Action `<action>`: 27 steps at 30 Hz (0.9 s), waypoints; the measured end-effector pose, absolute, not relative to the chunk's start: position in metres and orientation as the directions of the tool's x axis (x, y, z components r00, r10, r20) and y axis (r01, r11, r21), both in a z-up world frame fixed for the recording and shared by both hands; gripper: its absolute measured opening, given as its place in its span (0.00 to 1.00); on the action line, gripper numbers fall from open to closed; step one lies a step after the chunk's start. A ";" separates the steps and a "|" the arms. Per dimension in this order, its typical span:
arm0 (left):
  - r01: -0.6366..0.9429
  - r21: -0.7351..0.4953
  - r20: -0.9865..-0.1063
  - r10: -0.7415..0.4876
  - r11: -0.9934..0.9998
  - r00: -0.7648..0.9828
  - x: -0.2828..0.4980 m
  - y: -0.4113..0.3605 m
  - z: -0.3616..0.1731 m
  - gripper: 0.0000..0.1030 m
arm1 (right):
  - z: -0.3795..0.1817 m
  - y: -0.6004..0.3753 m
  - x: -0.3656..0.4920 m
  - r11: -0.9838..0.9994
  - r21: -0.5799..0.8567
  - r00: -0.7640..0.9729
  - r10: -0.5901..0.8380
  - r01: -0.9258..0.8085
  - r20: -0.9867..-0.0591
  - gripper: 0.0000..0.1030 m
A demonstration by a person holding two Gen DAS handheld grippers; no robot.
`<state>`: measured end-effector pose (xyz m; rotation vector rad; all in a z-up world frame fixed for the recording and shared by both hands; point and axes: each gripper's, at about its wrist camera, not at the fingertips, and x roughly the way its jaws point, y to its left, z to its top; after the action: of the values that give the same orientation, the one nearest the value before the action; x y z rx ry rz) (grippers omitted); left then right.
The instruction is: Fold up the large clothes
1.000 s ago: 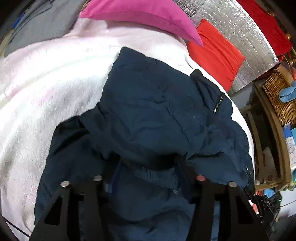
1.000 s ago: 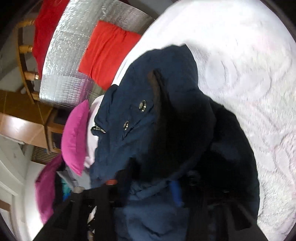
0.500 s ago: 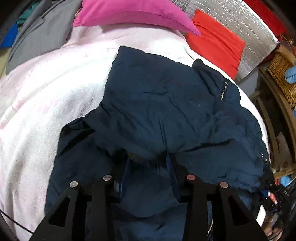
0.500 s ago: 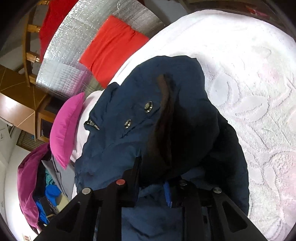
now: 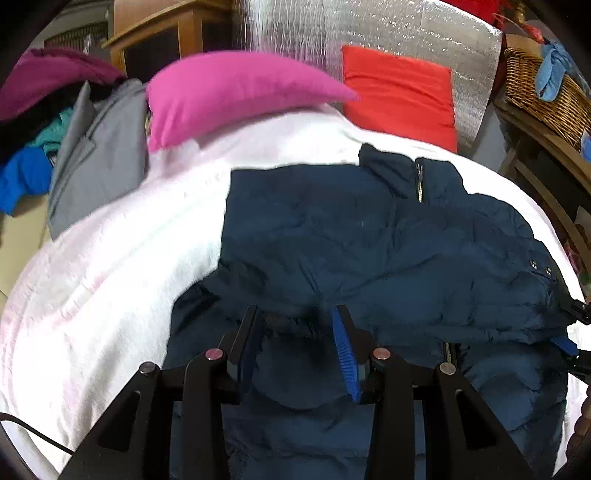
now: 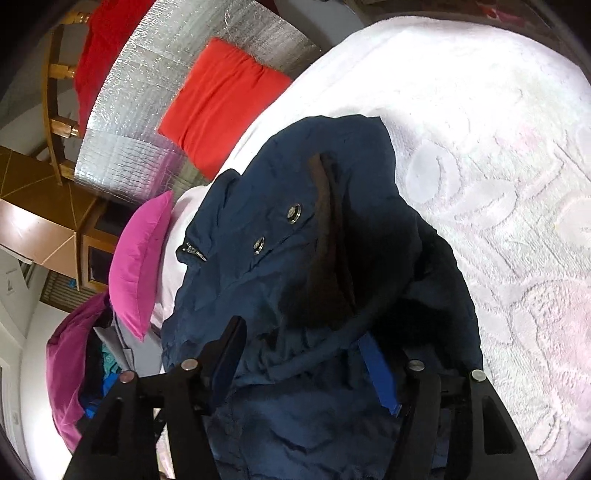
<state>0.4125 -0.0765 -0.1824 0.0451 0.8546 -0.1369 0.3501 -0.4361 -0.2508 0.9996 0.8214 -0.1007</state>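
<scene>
A navy blue padded jacket [image 5: 369, 251] lies folded over on a white textured bedspread [image 5: 122, 258]. Its zip collar points to the far side and two snaps show at its right edge. My left gripper [image 5: 295, 325] hovers over the near fold with its jaws open and nothing between them. In the right wrist view the same jacket [image 6: 288, 258] fills the middle. My right gripper [image 6: 299, 343] is open, its fingers on either side of a bulge of jacket fabric without pinching it. The right gripper's tip also shows in the left wrist view [image 5: 572, 328] at the jacket's right edge.
A pink pillow [image 5: 229, 88] and a red pillow [image 5: 399, 96] lie at the head of the bed against a silver foil panel [image 5: 369, 33]. A grey garment [image 5: 96, 155] and a pile of coloured clothes [image 5: 33, 122] lie at the left. A wicker basket [image 5: 543, 92] stands on a wooden shelf at the right.
Both grippers have opened wider and drawn back from the jacket's fold. The left view has tilted up, showing more of the pillows. The jacket now lies flatter on the bed.
</scene>
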 end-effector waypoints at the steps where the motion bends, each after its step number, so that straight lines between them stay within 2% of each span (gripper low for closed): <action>1: 0.138 -0.011 -0.748 -0.099 0.990 0.656 0.411 -0.076 -0.181 0.39 | -0.252 -0.436 0.352 0.563 0.704 0.702 0.280 0.432 -0.655 0.65; 3: 0.136 -0.001 -0.736 -0.093 0.991 0.671 0.412 -0.076 -0.177 0.39 | -0.255 -0.435 0.355 0.566 0.702 0.701 0.280 0.432 -0.656 0.60; 6: 0.139 0.008 -0.728 -0.090 0.990 0.679 0.409 -0.074 -0.175 0.39 | -0.261 -0.434 0.363 0.583 0.681 0.690 0.263 0.443 -0.675 0.38; 9: 0.138 0.015 -0.727 -0.084 0.990 0.681 0.409 -0.075 -0.175 0.40 | -0.258 -0.433 0.365 0.590 0.678 0.705 0.241 0.439 -0.667 0.27; 14: 0.127 0.014 -0.730 -0.077 0.992 0.679 0.411 -0.074 -0.178 0.40 | -0.235 -0.422 0.366 0.689 0.608 0.743 0.151 0.394 -0.652 0.27; 17: 0.127 0.015 -0.736 -0.076 0.992 0.673 0.412 -0.075 -0.180 0.40 | -0.258 -0.426 0.376 0.664 0.594 0.665 0.191 0.455 -0.722 0.27; 22: 0.122 0.021 -0.737 -0.067 0.992 0.673 0.412 -0.076 -0.181 0.41 | -0.252 -0.427 0.374 0.658 0.608 0.668 0.209 0.444 -0.714 0.29; 23: 0.120 0.022 -0.738 -0.064 0.993 0.671 0.413 -0.075 -0.181 0.43 | -0.252 -0.426 0.373 0.665 0.603 0.661 0.212 0.442 -0.719 0.29; 25: 0.115 0.020 -0.742 -0.062 0.993 0.668 0.415 -0.071 -0.181 0.57 | -0.250 -0.425 0.373 0.678 0.597 0.643 0.234 0.430 -0.729 0.29; 27: 0.099 0.016 -0.739 -0.055 0.995 0.671 0.419 -0.062 -0.179 0.60 | -0.245 -0.428 0.370 0.687 0.606 0.626 0.278 0.401 -0.729 0.29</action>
<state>0.4195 -0.0620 -0.1787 0.0558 0.8302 -0.0865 0.3696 -0.4283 -0.2448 0.8416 0.9203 -0.0809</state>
